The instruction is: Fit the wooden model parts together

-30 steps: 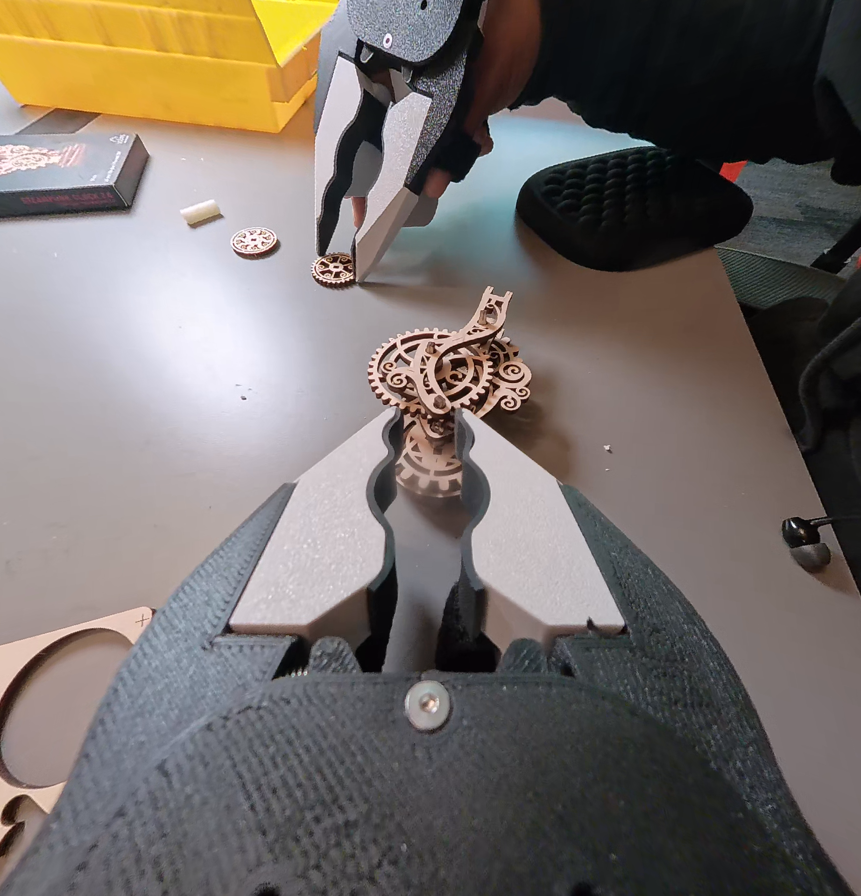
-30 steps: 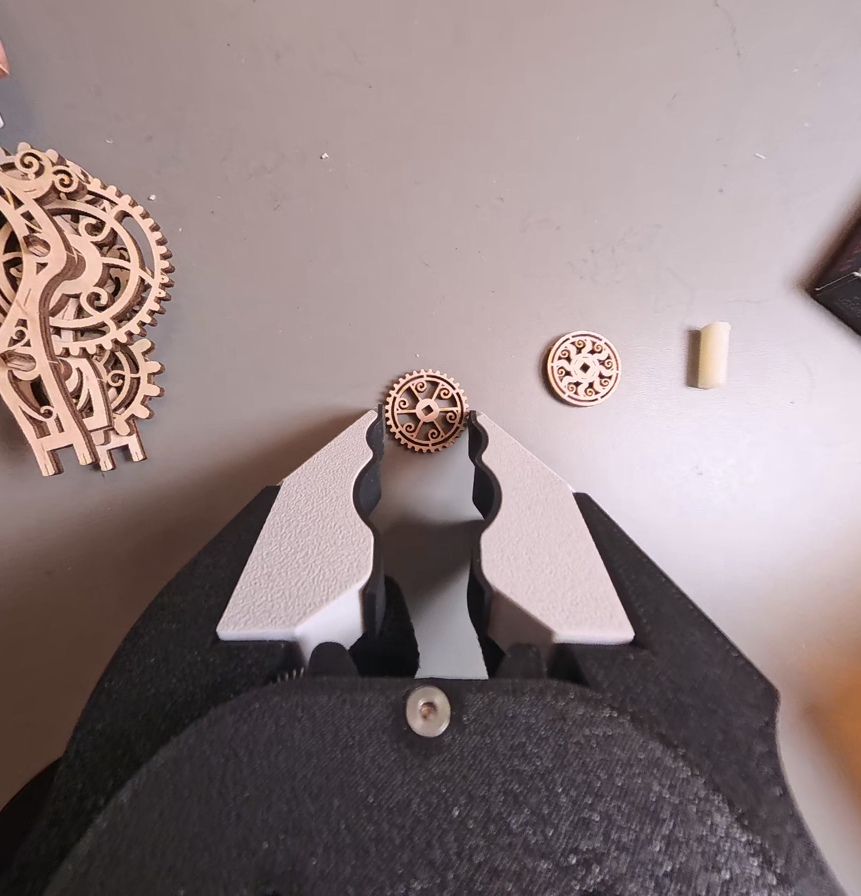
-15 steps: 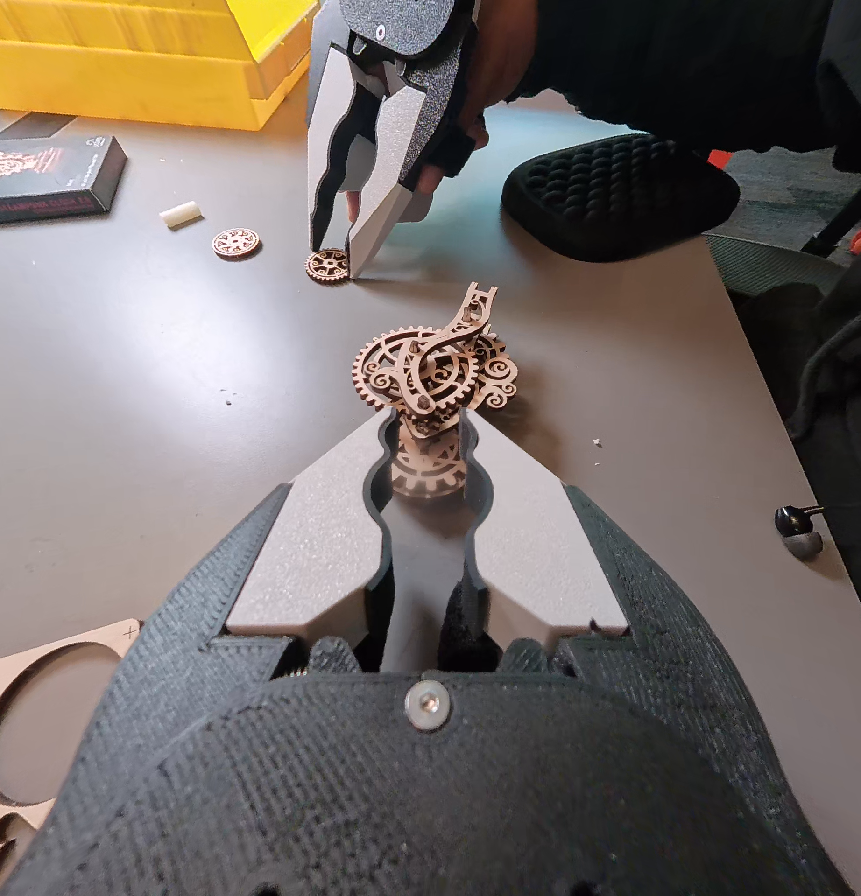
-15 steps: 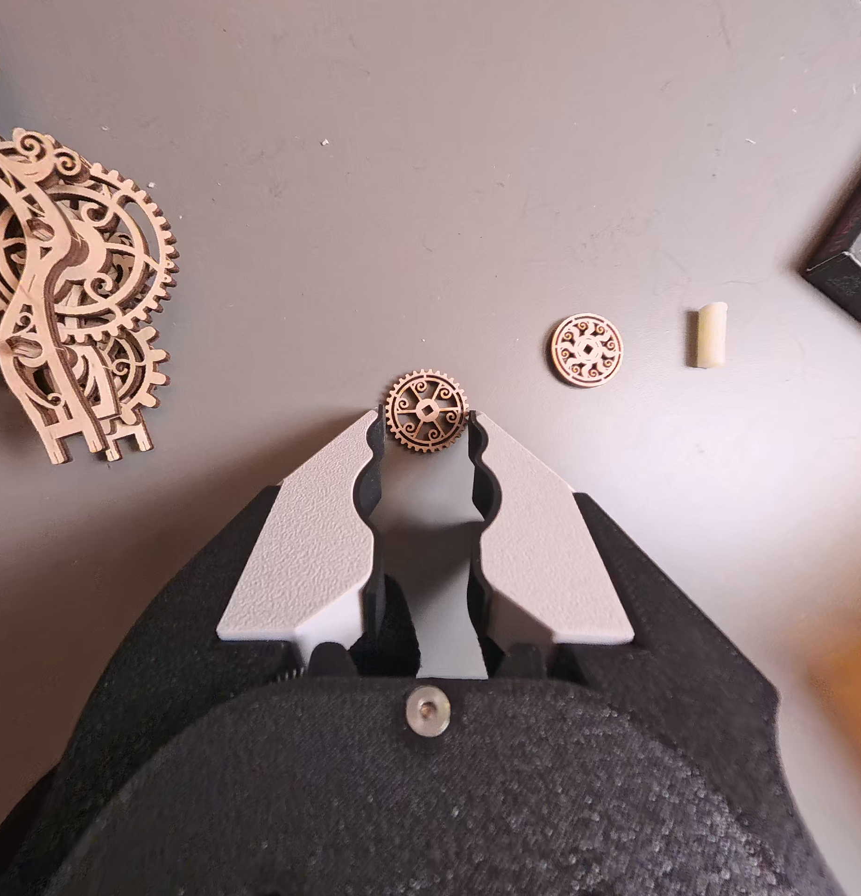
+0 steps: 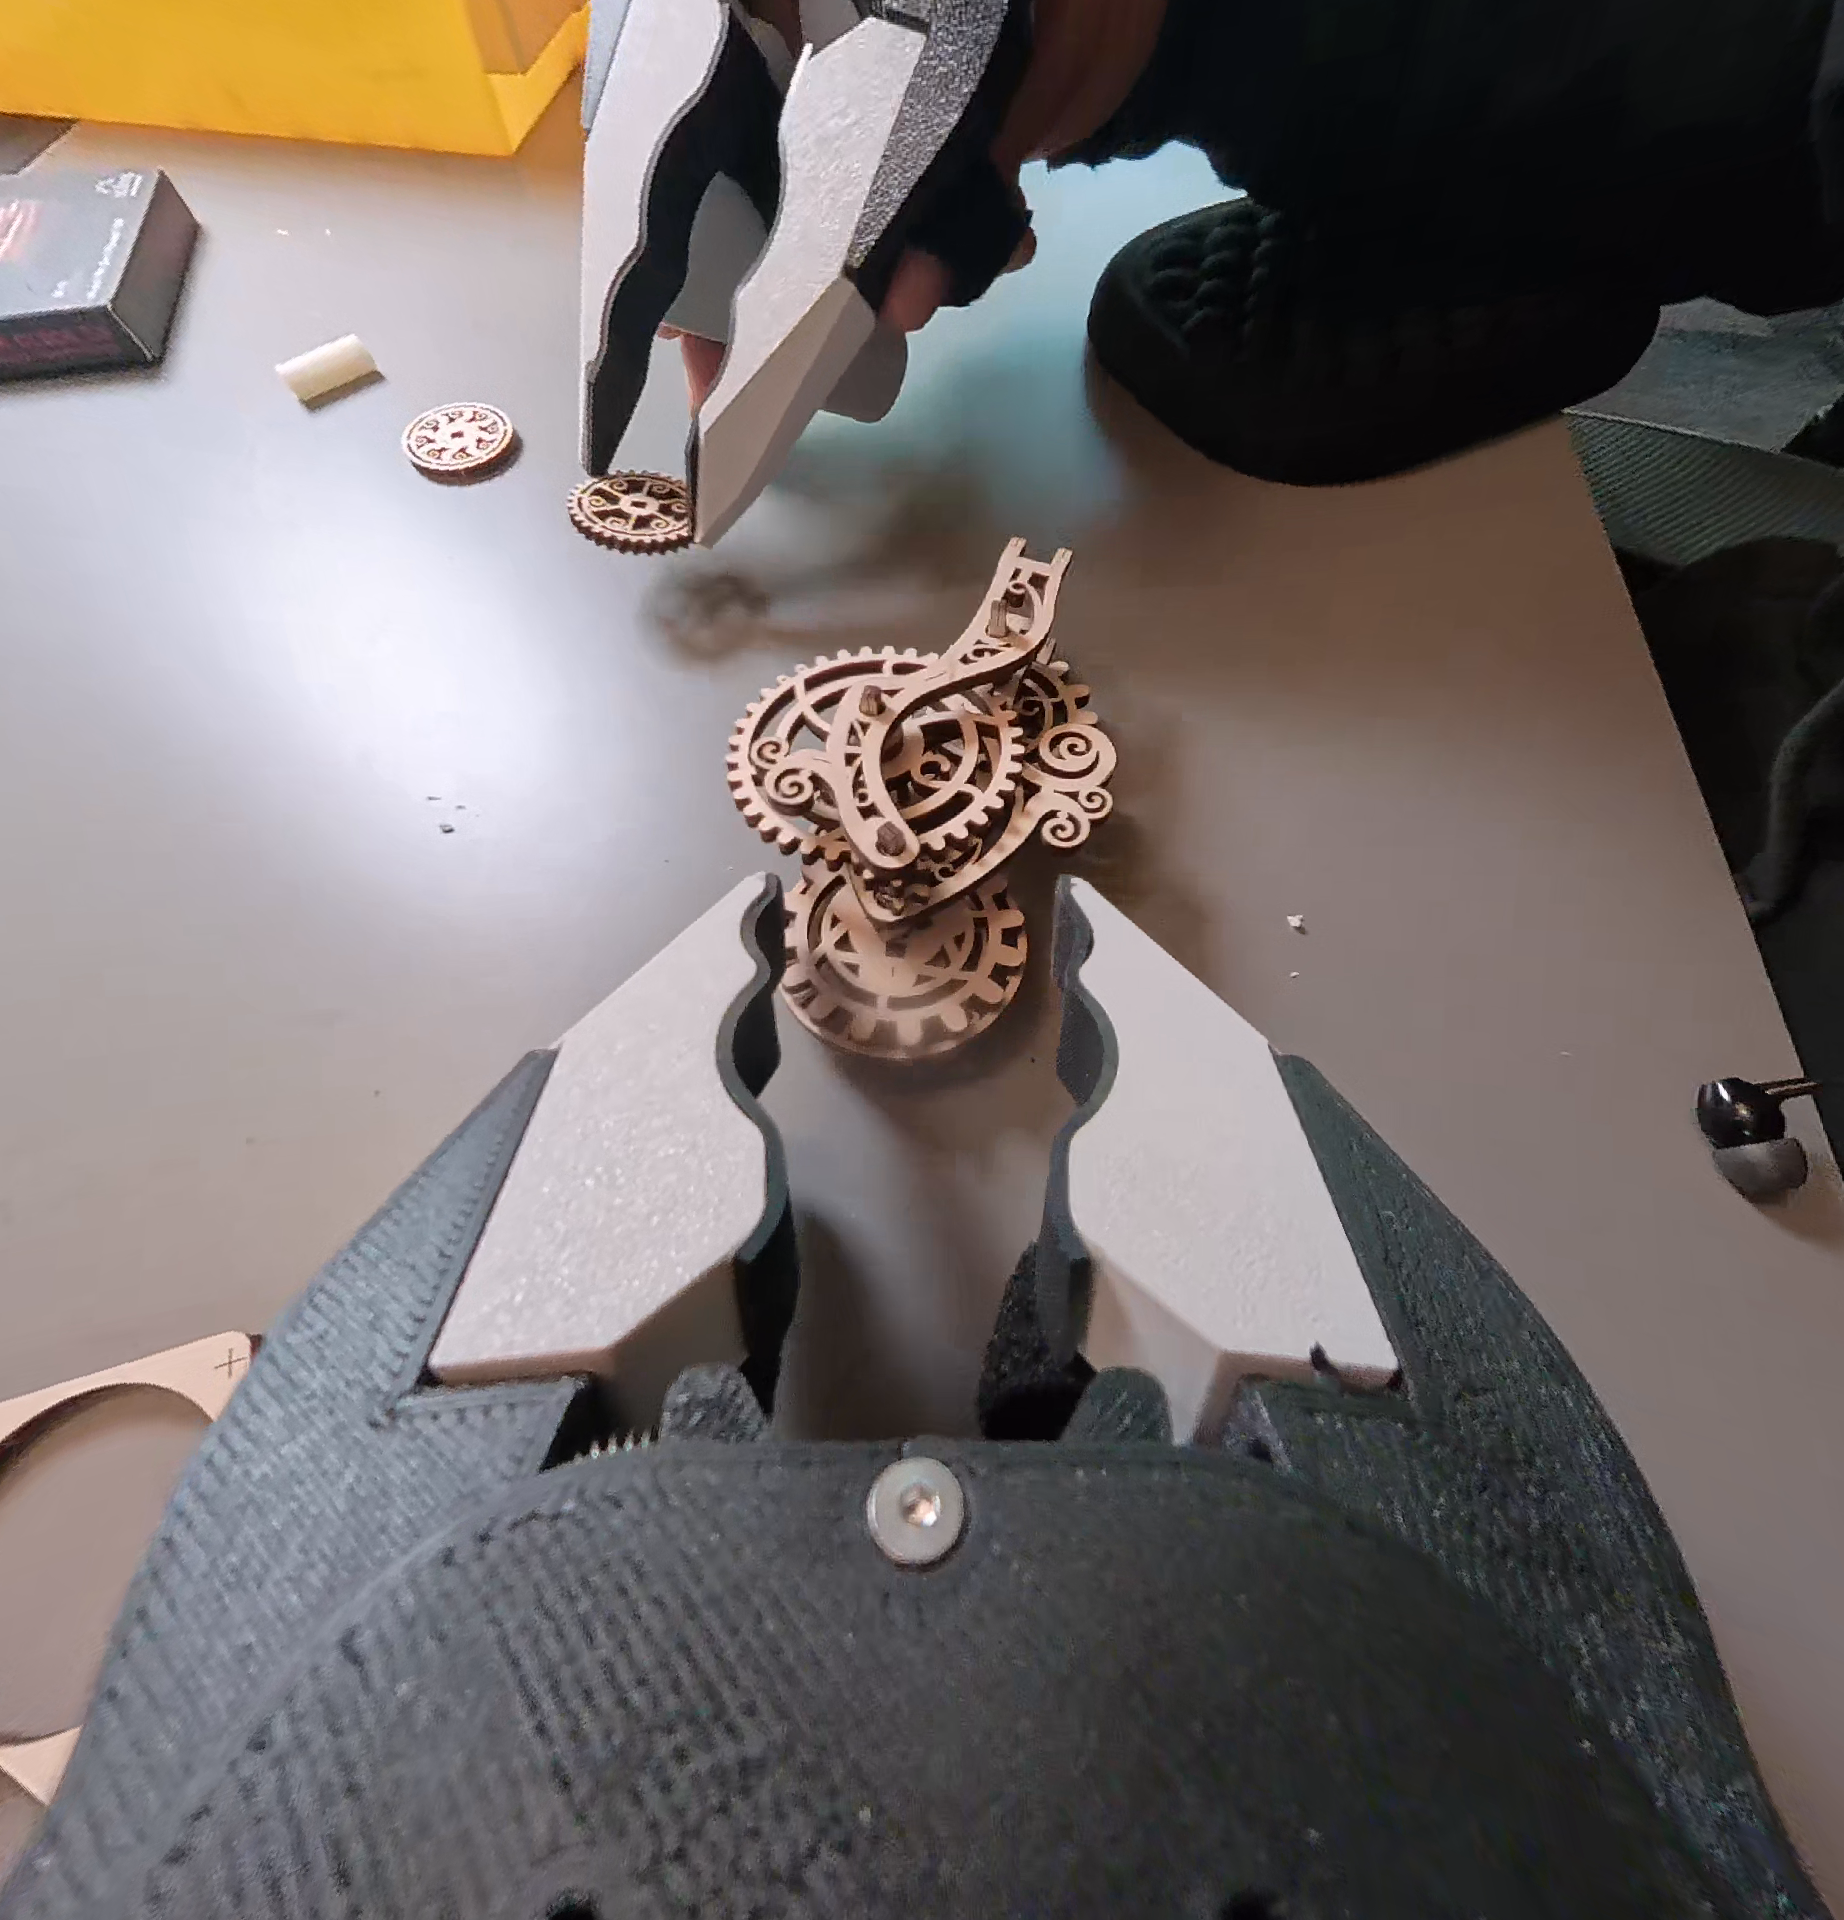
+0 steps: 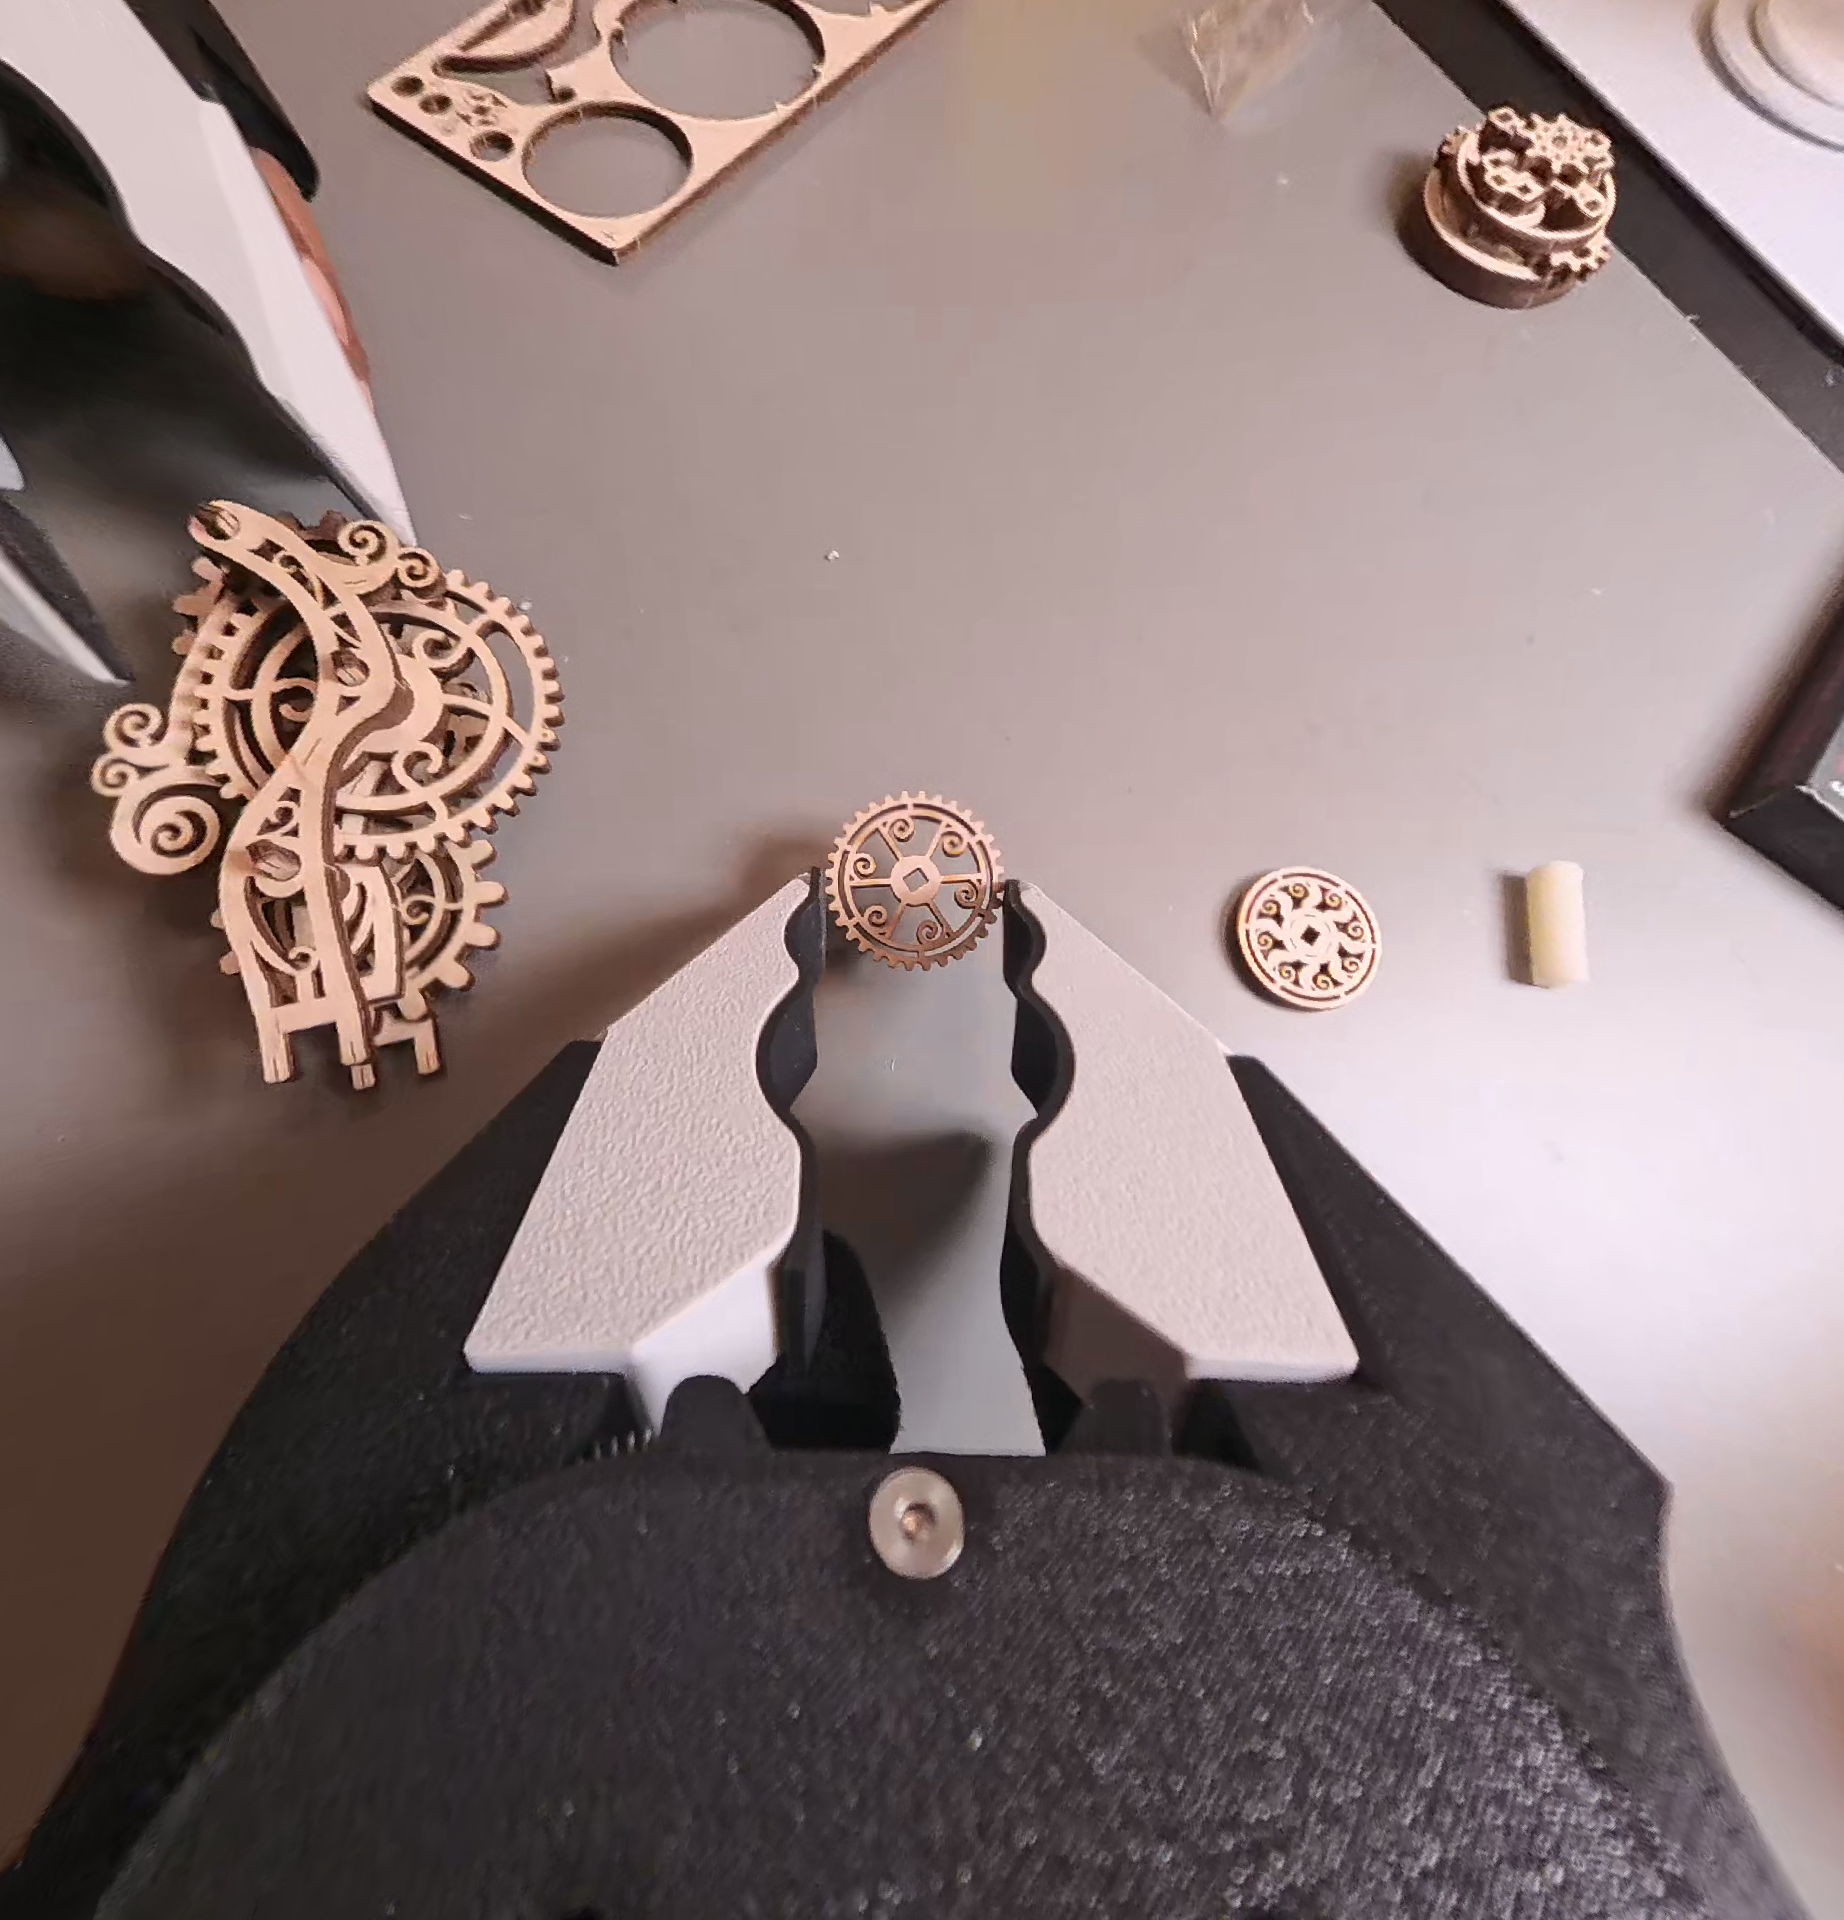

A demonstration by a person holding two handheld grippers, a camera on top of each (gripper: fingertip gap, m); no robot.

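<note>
The wooden gear model [image 5: 897, 769] rests on the grey table [image 5: 274, 831]; it also shows in the right wrist view [image 6: 326, 769]. My left gripper [image 5: 913, 904] is open, with its fingers either side of the model's round base and a gap at the right pad. My right gripper [image 6: 913, 899] is shut on a small wooden gear [image 6: 913, 896], with both pads against its toothed rim. In the left wrist view the right gripper [image 5: 653, 499] holds that gear [image 5: 637, 514] a little above the table, behind and left of the model.
A round wooden disc [image 6: 1307, 938] and a white peg [image 6: 1549, 925] lie right of the held gear. A cut-out wooden sheet [image 6: 627, 114], a dark small assembly [image 6: 1517, 203], a black box [image 5: 56, 281] and a yellow bin [image 5: 274, 62] stand around. The table's edge [image 5: 1676, 831] is at the right.
My left jaws have opened off the model's base, which they gripped before. My right gripper, still shut on the small gear, has lifted it off the table.
</note>
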